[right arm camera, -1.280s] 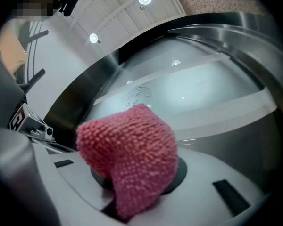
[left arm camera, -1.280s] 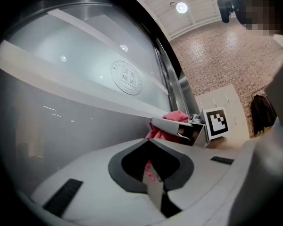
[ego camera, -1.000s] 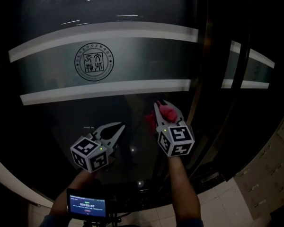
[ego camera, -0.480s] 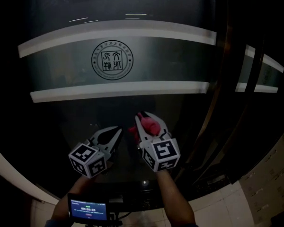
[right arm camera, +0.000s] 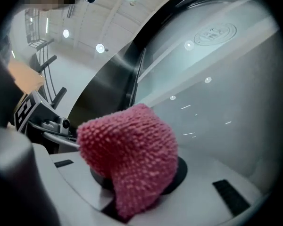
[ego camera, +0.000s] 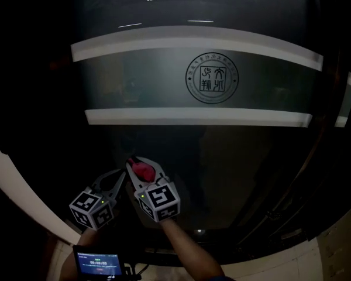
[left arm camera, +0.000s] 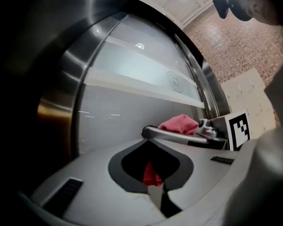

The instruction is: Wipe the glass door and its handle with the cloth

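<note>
Low on the glass door (ego camera: 164,86), below its two pale frosted bands, the pink knitted cloth (ego camera: 143,171) sits bunched in the right gripper (ego camera: 141,167). The jaws are clamped on the cloth, which bulges out over their tips. It is close to the pane, but I cannot tell whether it touches.

Just to the left, the left gripper (ego camera: 118,179) points at the same stretch of glass. Its jaws are closed tip to tip, leaving a hollow behind the tips. A sliver of red shows in that hollow; what it is cannot be made out.

A round seal emblem (ego camera: 212,78) sits between the bands, up and to the right of both grippers. In the left gripper view, a brushed metal frame (left arm camera: 61,79) runs along the door's left edge. A small lit screen (ego camera: 99,261) shows at the bottom of the head view.
</note>
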A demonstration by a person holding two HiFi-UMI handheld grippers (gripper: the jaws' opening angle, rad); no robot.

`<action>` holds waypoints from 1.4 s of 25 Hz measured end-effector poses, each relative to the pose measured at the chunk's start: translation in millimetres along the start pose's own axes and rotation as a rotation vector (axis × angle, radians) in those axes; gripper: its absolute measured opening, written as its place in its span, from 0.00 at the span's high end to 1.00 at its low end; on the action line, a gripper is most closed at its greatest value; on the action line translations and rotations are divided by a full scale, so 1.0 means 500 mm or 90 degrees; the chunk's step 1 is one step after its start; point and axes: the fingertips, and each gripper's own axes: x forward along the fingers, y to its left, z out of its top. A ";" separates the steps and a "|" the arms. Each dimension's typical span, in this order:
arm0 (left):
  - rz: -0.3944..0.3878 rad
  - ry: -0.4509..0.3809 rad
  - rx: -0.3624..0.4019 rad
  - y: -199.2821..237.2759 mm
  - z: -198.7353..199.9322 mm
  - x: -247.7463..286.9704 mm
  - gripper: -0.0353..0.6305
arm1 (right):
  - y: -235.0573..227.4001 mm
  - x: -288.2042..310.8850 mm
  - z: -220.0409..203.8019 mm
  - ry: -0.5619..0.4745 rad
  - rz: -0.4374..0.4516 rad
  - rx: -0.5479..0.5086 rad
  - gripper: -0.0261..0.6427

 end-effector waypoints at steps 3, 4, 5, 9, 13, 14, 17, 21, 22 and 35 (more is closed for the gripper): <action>0.032 0.001 -0.002 0.061 -0.009 -0.037 0.94 | 0.046 0.058 -0.027 0.002 0.030 0.016 0.84; 0.038 0.002 -0.002 0.073 -0.011 -0.045 0.94 | 0.055 0.070 -0.035 0.007 0.037 0.016 0.85; 0.041 0.003 -0.002 0.082 -0.014 -0.049 0.94 | 0.062 0.078 -0.041 0.011 0.041 0.015 0.85; 0.026 0.008 -0.013 0.086 -0.022 -0.040 0.94 | 0.053 0.077 -0.050 0.014 0.033 0.002 0.85; -0.013 0.009 -0.010 0.032 -0.024 0.004 0.94 | -0.019 0.003 -0.040 0.011 -0.016 -0.011 0.84; -0.026 0.010 -0.009 0.010 -0.026 0.020 0.94 | -0.045 -0.025 -0.035 0.012 -0.032 -0.010 0.84; -0.073 0.014 -0.011 -0.076 -0.030 0.075 0.94 | -0.129 -0.121 -0.012 0.018 -0.085 -0.019 0.84; -0.144 0.015 -0.017 -0.222 -0.031 0.155 0.94 | -0.255 -0.271 0.027 0.027 -0.168 -0.043 0.84; -0.161 0.015 -0.016 -0.261 -0.031 0.175 0.94 | -0.287 -0.311 0.036 0.030 -0.189 -0.047 0.84; -0.267 0.019 -0.019 -0.683 -0.029 0.344 0.94 | -0.567 -0.699 0.144 0.052 -0.338 -0.076 0.85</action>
